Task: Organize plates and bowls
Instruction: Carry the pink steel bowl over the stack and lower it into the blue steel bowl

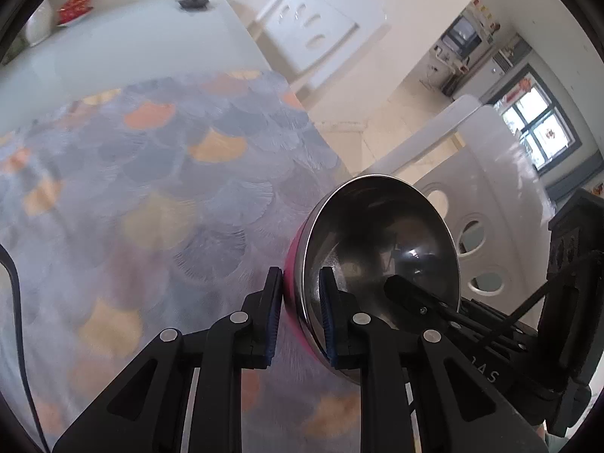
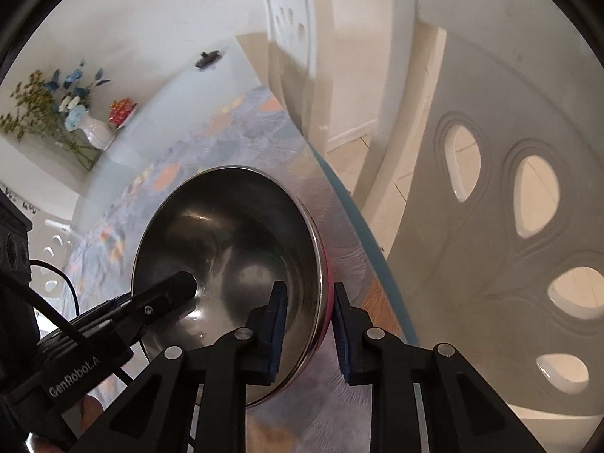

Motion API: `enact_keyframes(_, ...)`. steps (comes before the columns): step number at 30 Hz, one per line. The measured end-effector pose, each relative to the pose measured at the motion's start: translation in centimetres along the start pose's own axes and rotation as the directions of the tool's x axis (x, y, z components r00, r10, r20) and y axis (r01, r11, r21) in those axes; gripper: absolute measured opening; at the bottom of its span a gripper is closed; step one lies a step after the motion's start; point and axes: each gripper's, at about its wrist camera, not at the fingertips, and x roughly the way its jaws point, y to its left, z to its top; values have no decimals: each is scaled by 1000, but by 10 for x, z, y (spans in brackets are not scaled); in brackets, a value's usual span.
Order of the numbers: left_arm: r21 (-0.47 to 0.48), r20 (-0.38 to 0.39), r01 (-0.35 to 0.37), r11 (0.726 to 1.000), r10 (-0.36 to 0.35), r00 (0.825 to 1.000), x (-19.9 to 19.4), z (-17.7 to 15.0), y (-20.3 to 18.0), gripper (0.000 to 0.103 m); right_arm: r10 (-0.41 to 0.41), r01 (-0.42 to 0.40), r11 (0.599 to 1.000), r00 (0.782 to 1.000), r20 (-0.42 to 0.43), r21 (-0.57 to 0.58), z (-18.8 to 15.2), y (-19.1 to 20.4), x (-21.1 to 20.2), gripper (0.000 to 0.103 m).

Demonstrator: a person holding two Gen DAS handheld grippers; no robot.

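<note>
Bowl (image 1: 381, 249), steel inside with a pink outer wall, sits tilted on its side over the scale-patterned tablecloth (image 1: 151, 188), gripped at its rim from both sides. Left gripper (image 1: 300, 317) comes in from 6 o'clock in its own view, fingers clamped across the rim at the bowl's 7 o'clock edge, one pad (image 1: 273, 317) on the pink outside and one inside. Right gripper (image 2: 307, 332) enters its view likewise from 6 o'clock, straddling the bowl's (image 2: 230, 264) rim at 4 o'clock, but a gap shows at the outer pad (image 2: 341, 336), so cannot tell if it's clamped; white chair (image 2: 509, 226) stands at 3 o'clock beyond the table edge.
</note>
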Motion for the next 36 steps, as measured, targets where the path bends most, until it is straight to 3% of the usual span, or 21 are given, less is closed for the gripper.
enact_keyframes(9,-83,157,-2,997,15,987,-105,-32,14,16,68,-57,987,995,69,-147,-23,66,-63,22)
enact_keyframes(13,-121,267,-36,992,67,961,-172,-60,25,16,138,-116,967,987,83,-227,-38,105,-91,22)
enact_keyframes(18,-183,342,-108,977,166,925,-241,-97,48,16,233,-202,925,971,60,-323,-73,167,-121,22)
enact_keyframes(28,-339,356,-244,909,364,860,-347,-179,127,16,364,-386,836,922,-131,-389,-156,287,-128,24)
enact_keyframes(33,-422,333,-248,872,403,852,-370,-216,171,16,352,-405,807,914,-202,-430,-196,342,-123,24)
enact_keyframes(36,-466,306,-243,851,412,858,-376,-239,194,16,326,-409,797,911,-253,-445,-220,368,-116,24)
